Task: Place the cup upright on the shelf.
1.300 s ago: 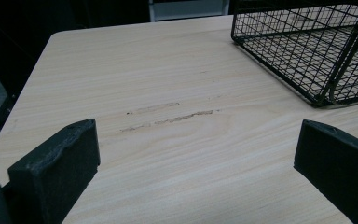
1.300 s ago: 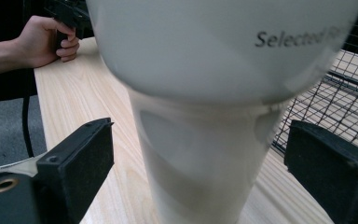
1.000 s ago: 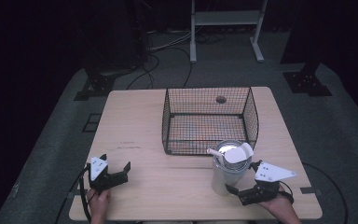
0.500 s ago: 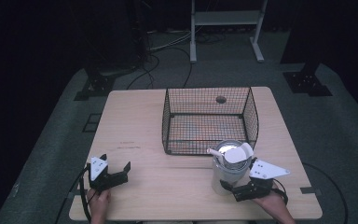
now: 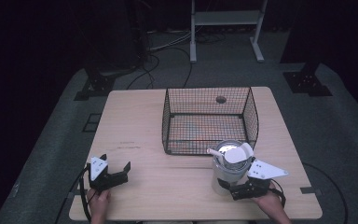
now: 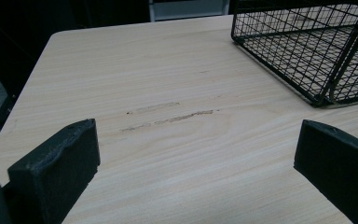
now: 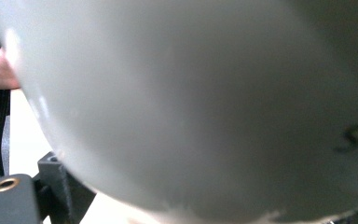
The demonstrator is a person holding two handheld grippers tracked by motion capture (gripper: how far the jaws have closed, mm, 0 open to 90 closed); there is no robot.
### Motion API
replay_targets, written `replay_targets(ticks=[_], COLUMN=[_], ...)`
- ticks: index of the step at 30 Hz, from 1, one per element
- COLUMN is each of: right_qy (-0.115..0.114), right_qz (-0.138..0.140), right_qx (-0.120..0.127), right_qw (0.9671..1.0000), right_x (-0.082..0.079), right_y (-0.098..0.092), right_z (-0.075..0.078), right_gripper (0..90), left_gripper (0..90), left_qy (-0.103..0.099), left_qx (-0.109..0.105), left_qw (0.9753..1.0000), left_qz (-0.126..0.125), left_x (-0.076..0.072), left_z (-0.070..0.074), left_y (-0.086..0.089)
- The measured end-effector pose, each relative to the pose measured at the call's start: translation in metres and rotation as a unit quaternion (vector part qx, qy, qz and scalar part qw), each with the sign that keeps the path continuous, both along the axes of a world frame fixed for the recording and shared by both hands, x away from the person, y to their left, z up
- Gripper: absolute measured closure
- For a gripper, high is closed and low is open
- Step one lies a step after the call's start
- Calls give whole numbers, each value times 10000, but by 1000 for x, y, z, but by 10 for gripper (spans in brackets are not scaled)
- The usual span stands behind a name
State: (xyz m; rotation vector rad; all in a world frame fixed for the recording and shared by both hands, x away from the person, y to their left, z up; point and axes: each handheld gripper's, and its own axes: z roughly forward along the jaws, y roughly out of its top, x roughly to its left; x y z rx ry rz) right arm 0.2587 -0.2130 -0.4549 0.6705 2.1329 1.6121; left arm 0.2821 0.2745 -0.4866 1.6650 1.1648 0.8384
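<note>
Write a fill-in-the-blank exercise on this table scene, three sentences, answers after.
1. The wire basket on the table has ____ inside it.
2. The left tongs are ____, with bare wood between the jaws.
3. The white can stands just in front of the basket, beside the ____ tongs.

Missing words: nothing; open; right

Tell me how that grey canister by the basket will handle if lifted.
The canister looks tall and narrow, so likely apt to tip. Its smooth, rounded wall may slip in the right claw. The loose items on top could shift.
</note>
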Motion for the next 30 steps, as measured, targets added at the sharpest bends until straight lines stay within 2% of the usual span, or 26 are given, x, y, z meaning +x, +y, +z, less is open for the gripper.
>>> replay_targets(ticks=[10, 16, 21, 30], right_qy=[23, 180, 95, -62], right_qz=[51, 155, 178, 284], right_qx=[33, 155, 222, 315], right_qw=[10000, 9996, 9995, 9991], right_x=[1, 3, 5, 12], right_y=[-1, -1, 1, 6], right_z=[0, 2, 9, 31], right_gripper=[83, 83, 83, 83], left_gripper=[0, 0, 0, 0], left_qy=[0, 0, 0, 2], left_qx=[-17, -25, -26, -34], left_qw=[10000, 10000, 10000, 10000], left_qz=[-1, 0, -1, -5], left_x=[0, 0, 0, 0], left_z=[0, 0, 0, 0], left_y=[0, 1, 1, 1])
